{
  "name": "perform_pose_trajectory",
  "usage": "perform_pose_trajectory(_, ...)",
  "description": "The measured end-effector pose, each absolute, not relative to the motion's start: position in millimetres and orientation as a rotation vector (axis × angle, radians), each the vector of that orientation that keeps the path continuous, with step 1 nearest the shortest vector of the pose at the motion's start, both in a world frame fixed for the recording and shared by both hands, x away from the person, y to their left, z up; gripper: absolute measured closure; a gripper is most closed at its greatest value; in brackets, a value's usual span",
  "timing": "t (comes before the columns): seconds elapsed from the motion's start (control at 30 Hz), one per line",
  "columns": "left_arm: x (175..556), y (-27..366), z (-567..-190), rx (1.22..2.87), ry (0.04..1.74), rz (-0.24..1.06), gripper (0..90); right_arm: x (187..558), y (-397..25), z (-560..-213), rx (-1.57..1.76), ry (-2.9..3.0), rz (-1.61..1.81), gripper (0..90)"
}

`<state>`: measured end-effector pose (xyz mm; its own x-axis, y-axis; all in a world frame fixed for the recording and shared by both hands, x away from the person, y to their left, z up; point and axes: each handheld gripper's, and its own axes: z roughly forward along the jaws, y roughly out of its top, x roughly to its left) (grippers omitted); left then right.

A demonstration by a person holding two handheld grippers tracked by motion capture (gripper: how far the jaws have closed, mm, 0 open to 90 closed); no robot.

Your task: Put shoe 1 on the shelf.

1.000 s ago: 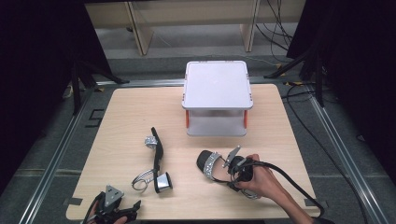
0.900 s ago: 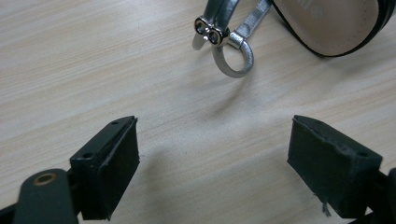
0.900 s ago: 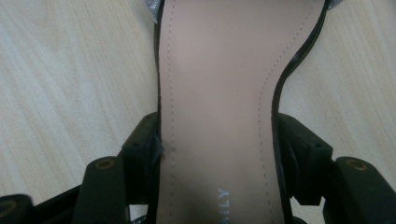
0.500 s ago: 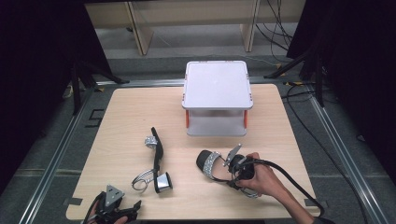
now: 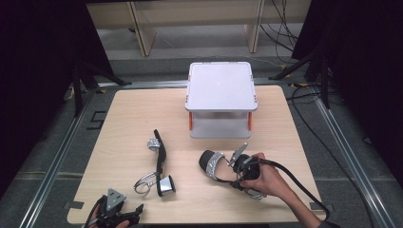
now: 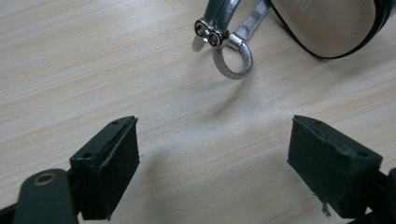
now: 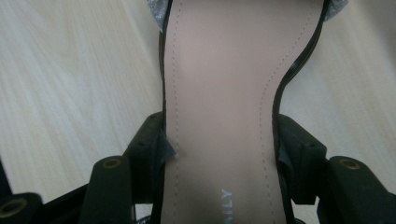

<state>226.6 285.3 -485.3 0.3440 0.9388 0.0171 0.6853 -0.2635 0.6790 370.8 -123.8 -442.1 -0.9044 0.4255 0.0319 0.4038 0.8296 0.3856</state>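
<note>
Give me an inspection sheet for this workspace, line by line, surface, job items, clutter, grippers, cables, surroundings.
Surface: light wooden table, bare between the items.
Job's things: two sandals; left sandal lies on its side with its silver strap loop toward the near edge; right sandal lies toward the white two-tier stand at the far middle.
Clutter: nothing seen.
Grippers: left gripper open, over bare wood short of the strap loop; right gripper shut on the right sandal, jaws against both edges of its insole.
Cables: black cable trails from the right gripper off the near right corner; more cables on the floor.
Surroundings: dark curtains at both sides, wooden furniture legs beyond the table.
</note>
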Motion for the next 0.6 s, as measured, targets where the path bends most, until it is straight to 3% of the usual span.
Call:
perform_pose_trajectory(0.27,227,287,-485,2.051,1.415,0.575,15.9,382,-119,-412,0.670,2.955,0.672,42.8)
perform_pose_trajectory(0.6,227,287,-485,2.040,1.404,0.573,15.9,402,-78,-352,0.635,3.004,0.722,42.8)
